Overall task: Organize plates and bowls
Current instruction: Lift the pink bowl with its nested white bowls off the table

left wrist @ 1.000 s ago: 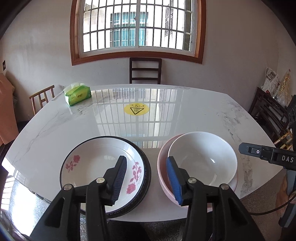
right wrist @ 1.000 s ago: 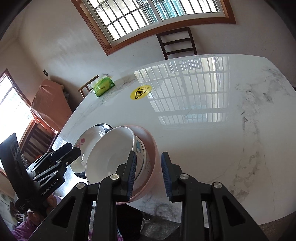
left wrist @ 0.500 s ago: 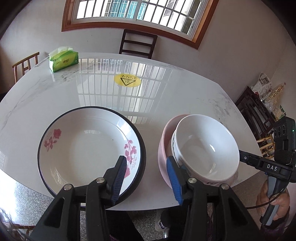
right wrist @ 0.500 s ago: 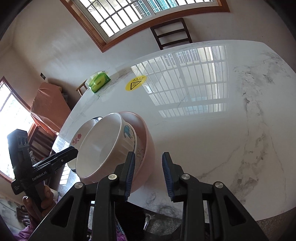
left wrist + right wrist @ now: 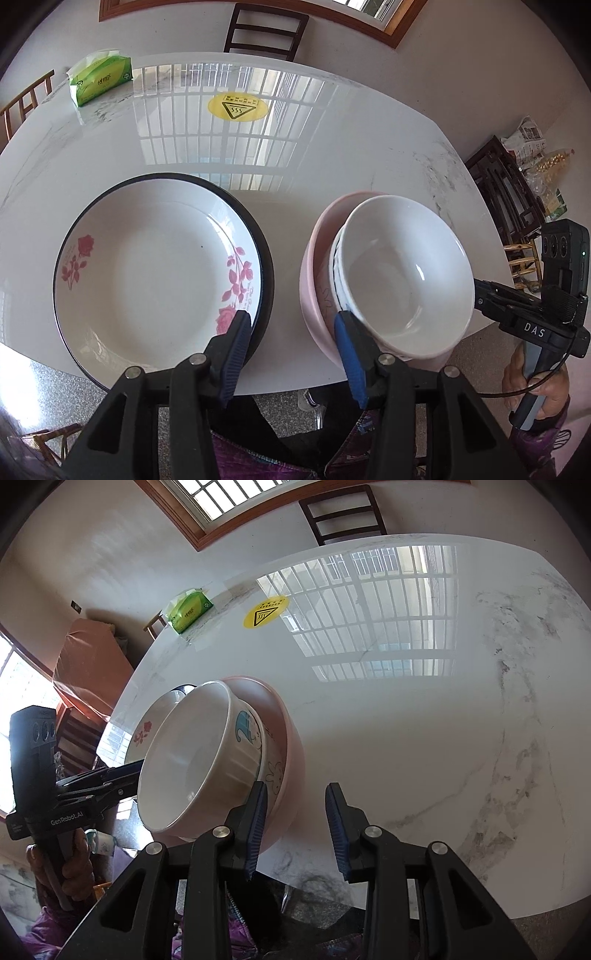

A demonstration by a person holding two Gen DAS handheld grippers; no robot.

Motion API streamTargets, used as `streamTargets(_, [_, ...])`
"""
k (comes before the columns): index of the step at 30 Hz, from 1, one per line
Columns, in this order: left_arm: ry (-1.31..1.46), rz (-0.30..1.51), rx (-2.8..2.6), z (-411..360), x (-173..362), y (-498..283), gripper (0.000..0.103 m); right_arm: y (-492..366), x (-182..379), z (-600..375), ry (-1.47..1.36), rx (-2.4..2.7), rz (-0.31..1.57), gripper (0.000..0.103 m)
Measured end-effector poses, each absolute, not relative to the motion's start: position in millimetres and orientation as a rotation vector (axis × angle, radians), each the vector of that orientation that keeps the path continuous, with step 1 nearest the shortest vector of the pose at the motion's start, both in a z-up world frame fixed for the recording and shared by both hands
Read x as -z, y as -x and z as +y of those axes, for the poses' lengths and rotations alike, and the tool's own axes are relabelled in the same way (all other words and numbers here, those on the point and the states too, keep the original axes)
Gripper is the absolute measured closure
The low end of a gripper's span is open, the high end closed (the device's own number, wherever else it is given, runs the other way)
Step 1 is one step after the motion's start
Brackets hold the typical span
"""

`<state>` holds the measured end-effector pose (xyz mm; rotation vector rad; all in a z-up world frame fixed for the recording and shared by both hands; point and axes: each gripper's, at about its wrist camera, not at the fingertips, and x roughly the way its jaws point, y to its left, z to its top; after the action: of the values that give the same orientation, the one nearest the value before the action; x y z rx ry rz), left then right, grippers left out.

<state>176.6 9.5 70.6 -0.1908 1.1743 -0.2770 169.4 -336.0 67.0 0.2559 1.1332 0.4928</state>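
On the left of the marble table (image 5: pixel 369 155) lies the rose-patterned plate (image 5: pixel 155 273), nested on a dark-rimmed plate (image 5: pixel 266 258) beneath it, so the plates look already gathered into one pile near the front edge. Above that edge hangs the left gripper (image 5: pixel 290 350), its blue pads spread with nothing between them: the left pad sits over the plate's near rim, the right pad just beside the bowls, and neither presses on anything.

To the right stands the bowl stack: a plain white bowl (image 5: pixel 402 273) tilted inside a patterned bowl (image 5: pixel 271 760), both sitting in the pink bowl (image 5: pixel 314 266). The nesting appears done but untidy, since the top bowl leans toward the left gripper rather than sitting level.

Farther right, the right gripper (image 5: pixel 295 823) is opening its jaws; the left pad is close against the pink bowl's outer wall, the right pad is over bare table, and nothing is pinched.

What seems left is levelling the white bowl and perhaps squaring the two piles.
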Motion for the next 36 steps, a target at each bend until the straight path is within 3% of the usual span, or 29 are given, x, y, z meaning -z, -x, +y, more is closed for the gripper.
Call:
streamTargets(4, [0.264,1.225,0.243,12,-70,-178,0.055,-173,-64,-339,-0.269,-0.499,1.170,0.063])
streamTargets(12, [0.278,1.246,0.128,7,-74,-174,0.055,-187,-60,-342,-0.302,-0.524,1.252,0.063])
streamTargets(15, [0.266,1.265,0.101,8,-72,-176,0.047,-192,-59,-341,-0.304,-0.527,1.286,0.063])
streamTargets(22, [0.223,1.262,0.040,-5,-71,-170,0.044,-194,-72,-325,-0.184,-0.538,1.311,0.088])
streamTargets(26, [0.226,1.260,0.005,-9,-69,-168,0.044,-196,-73,-320,-0.147,-0.526,1.322,0.089])
streamTargets(30, [0.407,1.351,0.058,7,-48,-176,0.044,-198,-72,-317,-0.125,-0.519,1.345,0.088])
streamTargets(36, [0.477,1.320,0.064,16,-44,-175,0.044,-203,-66,-308,-0.083,-0.500,1.356,0.086])
